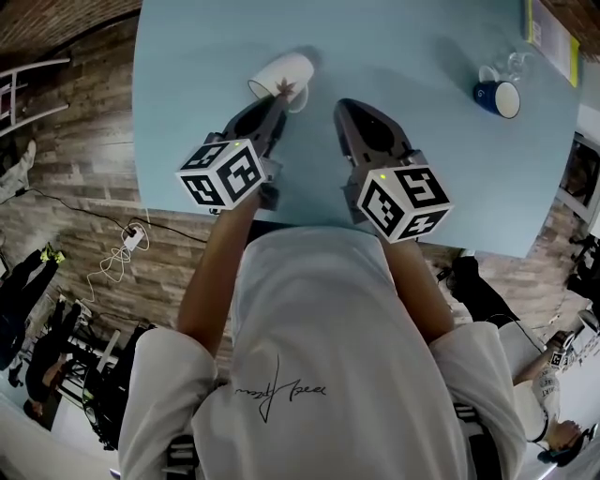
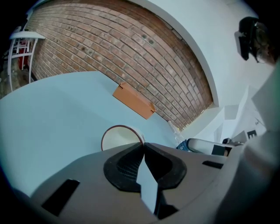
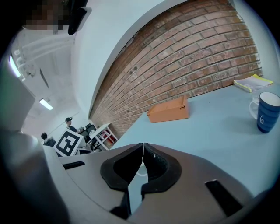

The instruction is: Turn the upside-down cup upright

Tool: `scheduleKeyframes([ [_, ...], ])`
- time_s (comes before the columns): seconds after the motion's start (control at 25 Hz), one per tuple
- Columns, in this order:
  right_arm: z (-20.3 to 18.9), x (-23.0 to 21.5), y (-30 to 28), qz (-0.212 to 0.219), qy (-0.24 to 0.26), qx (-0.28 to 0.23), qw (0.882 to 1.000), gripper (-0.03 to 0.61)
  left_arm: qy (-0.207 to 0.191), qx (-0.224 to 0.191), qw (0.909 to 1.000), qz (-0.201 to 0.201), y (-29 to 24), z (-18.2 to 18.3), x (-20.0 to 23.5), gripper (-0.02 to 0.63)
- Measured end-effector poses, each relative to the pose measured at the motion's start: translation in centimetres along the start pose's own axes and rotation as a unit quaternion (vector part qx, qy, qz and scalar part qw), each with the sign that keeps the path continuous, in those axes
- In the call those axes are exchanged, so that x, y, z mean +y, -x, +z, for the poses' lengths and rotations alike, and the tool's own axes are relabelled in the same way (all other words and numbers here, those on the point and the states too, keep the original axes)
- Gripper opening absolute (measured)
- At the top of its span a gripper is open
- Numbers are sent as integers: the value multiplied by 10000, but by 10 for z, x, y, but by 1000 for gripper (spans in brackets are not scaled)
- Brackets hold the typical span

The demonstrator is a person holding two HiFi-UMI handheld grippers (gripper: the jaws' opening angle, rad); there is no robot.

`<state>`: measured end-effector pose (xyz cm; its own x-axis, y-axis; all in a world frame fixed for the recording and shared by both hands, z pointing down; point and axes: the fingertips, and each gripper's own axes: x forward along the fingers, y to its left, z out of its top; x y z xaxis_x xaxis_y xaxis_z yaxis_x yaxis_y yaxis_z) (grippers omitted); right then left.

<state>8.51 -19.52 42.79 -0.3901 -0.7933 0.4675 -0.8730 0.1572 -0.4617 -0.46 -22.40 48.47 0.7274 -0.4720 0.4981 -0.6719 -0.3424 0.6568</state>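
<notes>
A white cup [image 1: 281,75] lies tilted on the light blue table [image 1: 206,66], its brown-edged mouth facing back toward me and to the left. My left gripper [image 1: 284,94] is at the cup's rim, and its jaws are shut on the rim's right edge. In the left gripper view the cup's open mouth [image 2: 119,138] shows just beyond the closed left gripper [image 2: 143,145]. My right gripper [image 1: 343,106] hangs a little right of the cup, apart from it. Its jaws are shut with nothing held, as the right gripper view shows [image 3: 143,145].
A blue mug [image 1: 497,97] and a clear glass [image 1: 517,64] stand at the far right, with a yellow book [image 1: 550,28] behind them. An orange box [image 3: 168,110] lies by the brick wall. The table's left edge [image 1: 139,141] and near edge are close to both grippers.
</notes>
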Motion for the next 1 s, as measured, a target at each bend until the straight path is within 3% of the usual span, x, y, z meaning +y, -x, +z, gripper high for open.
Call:
scheduleKeyframes([
  [1.0,-8,0,5,51,-81,-24,10000,21,-435,445,9980,107,20,-16,-7,26],
])
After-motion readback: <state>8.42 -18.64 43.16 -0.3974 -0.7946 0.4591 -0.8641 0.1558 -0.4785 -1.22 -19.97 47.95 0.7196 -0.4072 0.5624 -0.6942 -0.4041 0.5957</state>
